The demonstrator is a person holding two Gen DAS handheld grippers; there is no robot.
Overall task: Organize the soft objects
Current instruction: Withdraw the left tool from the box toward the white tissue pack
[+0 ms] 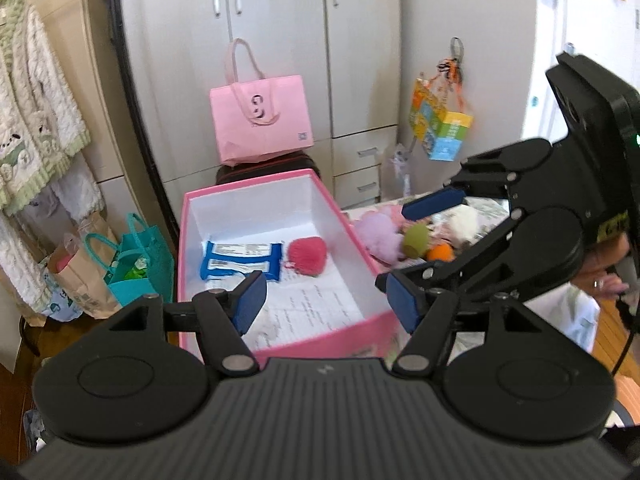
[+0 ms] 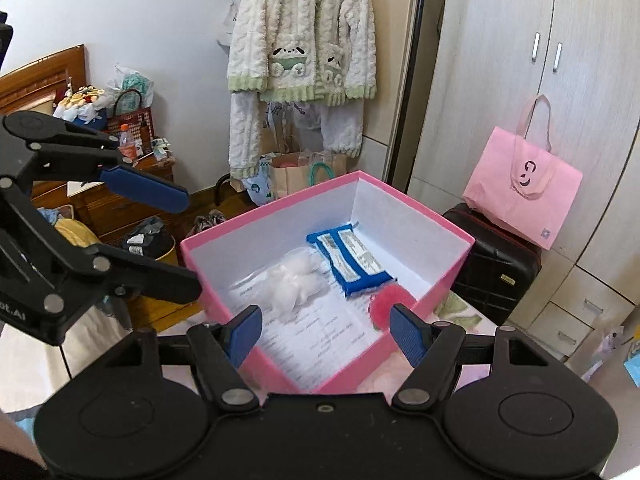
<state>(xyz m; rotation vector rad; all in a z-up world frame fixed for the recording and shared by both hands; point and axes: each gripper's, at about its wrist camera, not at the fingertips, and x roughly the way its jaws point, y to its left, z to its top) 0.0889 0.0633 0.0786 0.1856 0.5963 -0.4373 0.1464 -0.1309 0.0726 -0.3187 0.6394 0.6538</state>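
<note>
Item 1: my left gripper [image 1: 326, 306] and right gripper [image 2: 324, 330], both spread and empty, hover over the near rim, free to fetch.

Item 2: pink box [image 2: 224, 304], lid off to take soft things. Inside, a white pompom [image 2: 294, 280], blue wipes pack [image 2: 350, 258] and red pompom [image 1: 306, 254] lie flat on paper.

Item 3: loose pompoms [image 1: 380, 234] beside the box — unsorted, I judge.

- The pink box [image 2: 400, 352] sits open, white inside.
- In it lie a blue packet [image 2: 350, 258], a white fluffy ball [image 2: 292, 280] and a pink pompom [image 2: 384, 300].
- The right gripper [image 2: 326, 330] hangs above the box's near wall, jaws apart and empty.
- The left gripper [image 2: 190, 242] is at the left, jaws apart.
</note>
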